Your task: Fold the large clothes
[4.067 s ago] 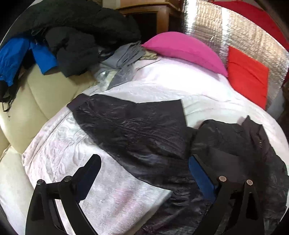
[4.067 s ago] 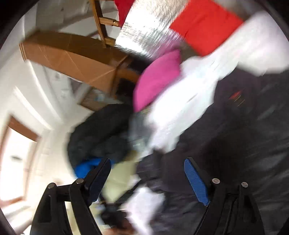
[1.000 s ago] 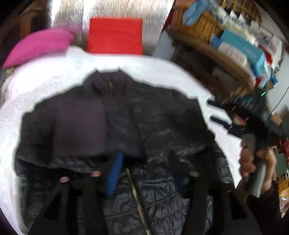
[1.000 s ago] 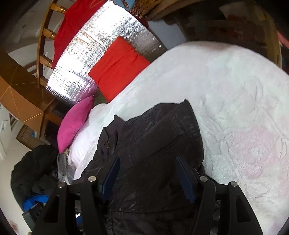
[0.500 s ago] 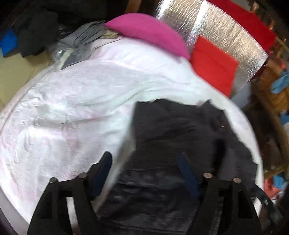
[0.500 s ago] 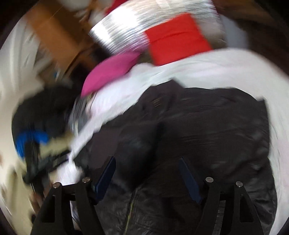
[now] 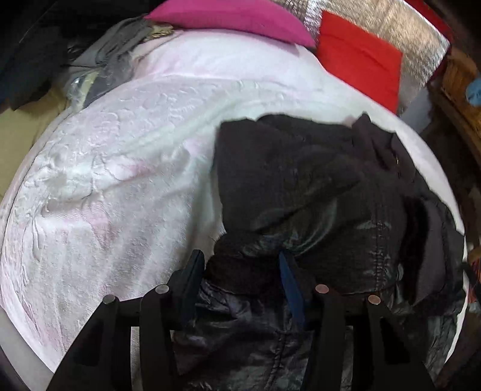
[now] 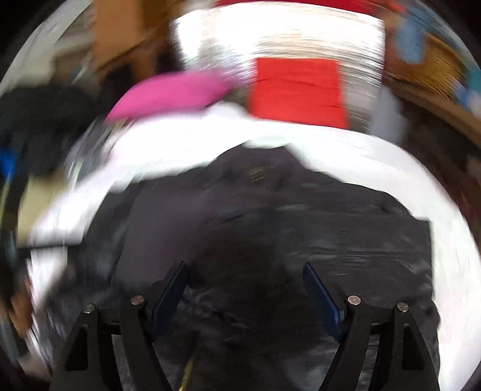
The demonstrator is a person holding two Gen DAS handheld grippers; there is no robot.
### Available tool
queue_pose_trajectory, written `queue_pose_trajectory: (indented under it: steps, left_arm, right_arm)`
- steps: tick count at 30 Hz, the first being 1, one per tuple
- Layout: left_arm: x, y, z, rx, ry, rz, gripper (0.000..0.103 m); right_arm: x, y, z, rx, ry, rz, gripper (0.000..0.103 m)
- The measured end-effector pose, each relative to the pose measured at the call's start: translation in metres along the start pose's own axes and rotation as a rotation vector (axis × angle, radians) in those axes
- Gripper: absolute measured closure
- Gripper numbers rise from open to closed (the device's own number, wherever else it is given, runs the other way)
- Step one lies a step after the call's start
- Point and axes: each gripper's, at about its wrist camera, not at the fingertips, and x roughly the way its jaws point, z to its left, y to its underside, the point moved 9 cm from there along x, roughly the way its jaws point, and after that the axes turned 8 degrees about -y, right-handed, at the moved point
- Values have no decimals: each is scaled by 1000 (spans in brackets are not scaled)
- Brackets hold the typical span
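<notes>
Lying across a pale pink-white blanket (image 7: 114, 168), the black jacket (image 7: 315, 192) fills the right half of the left wrist view, its long axis running from the lower centre of the frame up toward the upper right, where the collar end points at a red cushion (image 7: 360, 60). At the far left of that view a heap of grey and dark clothes (image 7: 114, 51) sits in the upper left corner, with a pink pillow (image 7: 234, 15) along the top edge. The left gripper (image 7: 240, 267) reaches in from the bottom edge; its jaws have just been closing, and a bunched fold of the jacket's near edge lies between them, though whether the blue pads already press on it cannot be told. In the blurred right wrist view the jacket (image 8: 300, 216) spreads across the middle and lower frame, its collar pointing to the top centre toward the red cushion (image 8: 297, 90), the pink pillow (image 8: 171, 93) at upper left. The right gripper (image 8: 246, 282) hangs over the jacket's dark middle, its jaws spread wide and just opened further, nothing pinched.
</notes>
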Motion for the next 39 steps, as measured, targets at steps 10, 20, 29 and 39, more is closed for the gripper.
queue_pose_trajectory:
  steps: [10, 20, 29, 39]
  left_arm:
    - [16, 3, -28, 158, -149, -55, 50]
    - [13, -17, 4, 2, 10, -9, 50]
    - [16, -17, 8, 6, 25, -3, 50]
    - [4, -17, 3, 12, 25, -37, 50]
  right_arm:
    - [-33, -16, -49, 284, -178, -62, 21]
    - [16, 5, 85, -61, -159, 66, 21]
    - [31, 2, 52, -181, 122, 61, 21]
    - [-60, 0, -155, 536, 7, -60, 21]
